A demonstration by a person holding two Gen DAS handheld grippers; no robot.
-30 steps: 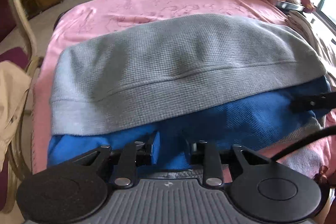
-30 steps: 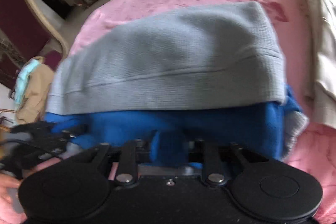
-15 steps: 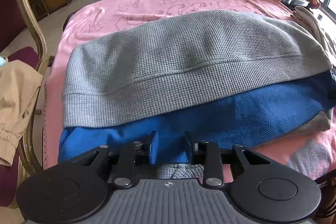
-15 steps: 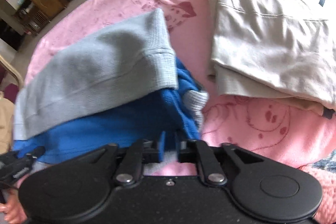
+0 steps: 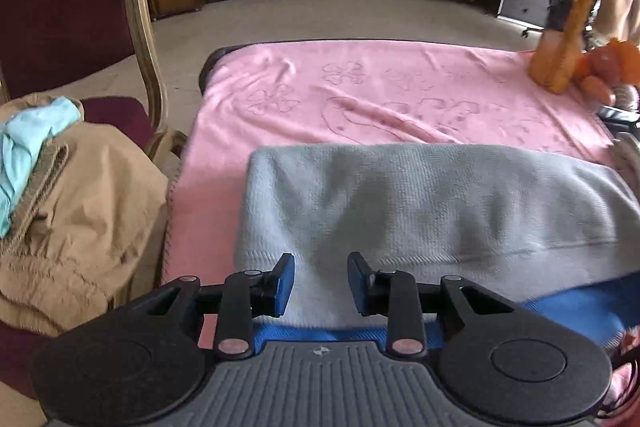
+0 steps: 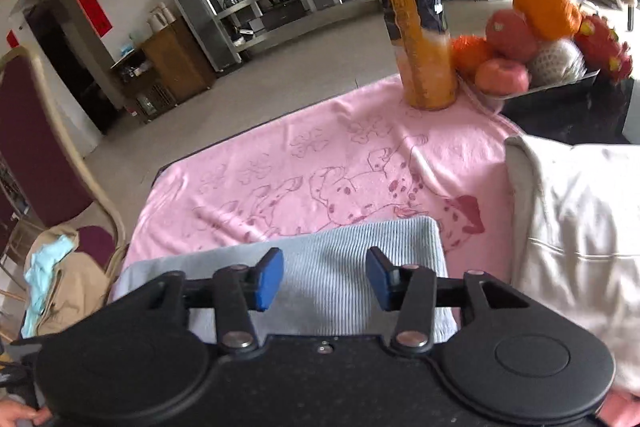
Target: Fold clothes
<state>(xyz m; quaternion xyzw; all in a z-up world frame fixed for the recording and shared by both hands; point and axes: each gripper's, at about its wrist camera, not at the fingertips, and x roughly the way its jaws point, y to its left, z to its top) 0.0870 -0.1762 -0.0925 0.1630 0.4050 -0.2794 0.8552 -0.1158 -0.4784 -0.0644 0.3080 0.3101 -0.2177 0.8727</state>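
Note:
A folded sweater lies on the pink cloth [image 5: 360, 99], its grey waffle-knit layer [image 5: 420, 211] on top and a blue layer [image 5: 572, 311] showing along the near edge. My left gripper [image 5: 320, 285] hovers above the sweater's near left part, open, with nothing between its blue pads. In the right wrist view the grey layer [image 6: 340, 247] lies under my right gripper [image 6: 324, 279]. Its jaws are opening and hold nothing.
A folded cream garment [image 6: 580, 235] lies on the right of the pink cloth [image 6: 320, 167]. Behind it stand an orange juice bottle [image 6: 420, 27] and a fruit bowl [image 6: 536, 59]. On the left, a chair [image 5: 136, 27] carries tan and light-blue clothes [image 5: 80, 219].
Both grippers have let go of the blue fabric that sat between their pads and have risen and tilted up. The right jaws have widened. The sweater stays on the table.

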